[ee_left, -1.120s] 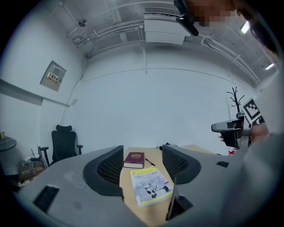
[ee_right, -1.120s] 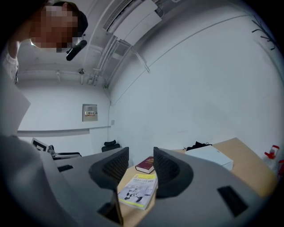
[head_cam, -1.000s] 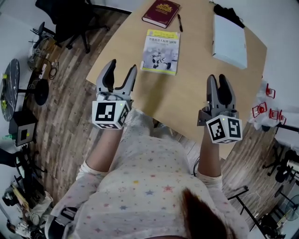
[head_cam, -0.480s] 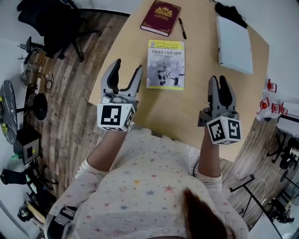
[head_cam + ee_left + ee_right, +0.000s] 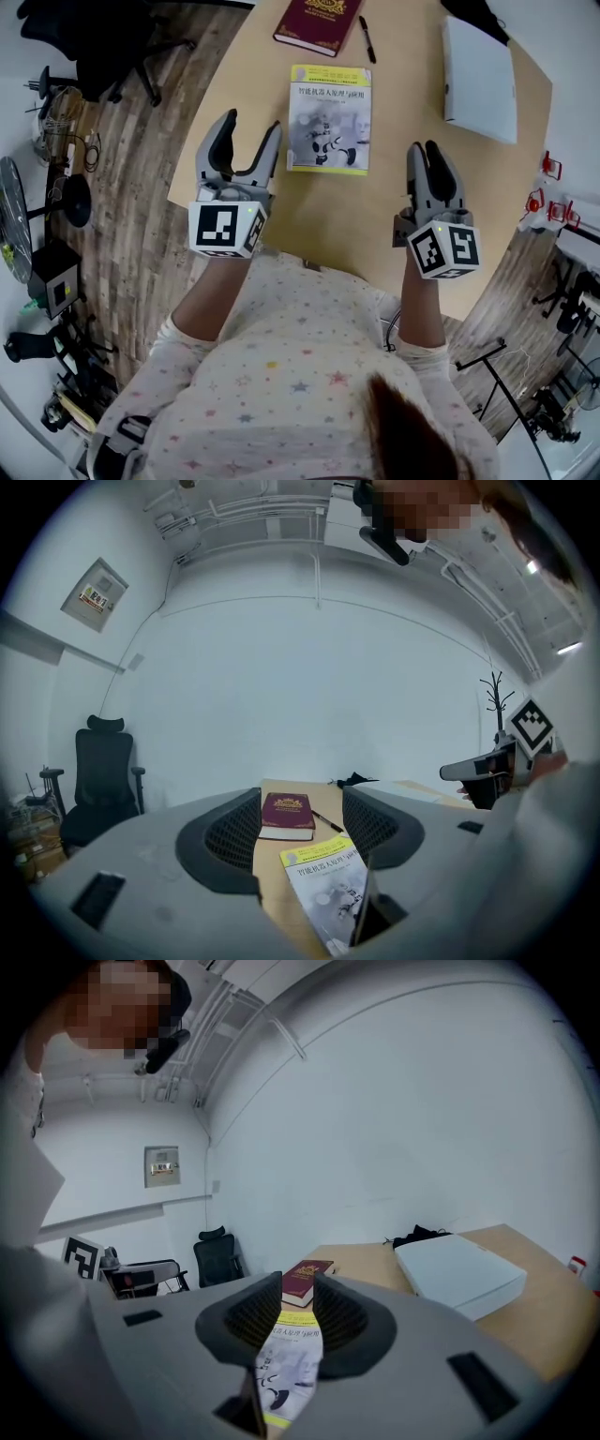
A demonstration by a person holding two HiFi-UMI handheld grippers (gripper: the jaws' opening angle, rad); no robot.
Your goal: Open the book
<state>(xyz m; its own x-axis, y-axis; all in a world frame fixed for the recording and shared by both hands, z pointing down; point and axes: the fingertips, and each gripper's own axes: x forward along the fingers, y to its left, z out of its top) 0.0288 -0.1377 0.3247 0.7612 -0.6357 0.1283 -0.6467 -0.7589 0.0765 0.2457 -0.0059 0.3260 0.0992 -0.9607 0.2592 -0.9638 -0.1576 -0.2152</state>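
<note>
Right hand-held gripper nearer book; book closed, untouched.

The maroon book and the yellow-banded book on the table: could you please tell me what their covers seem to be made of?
Maroon book: likely a hardcover in matte leatherette or cloth, given the thick board and gold-stamped emblem. Yellow-banded book: thin printed card, apparently a paperback; gloss cannot be judged.
</note>
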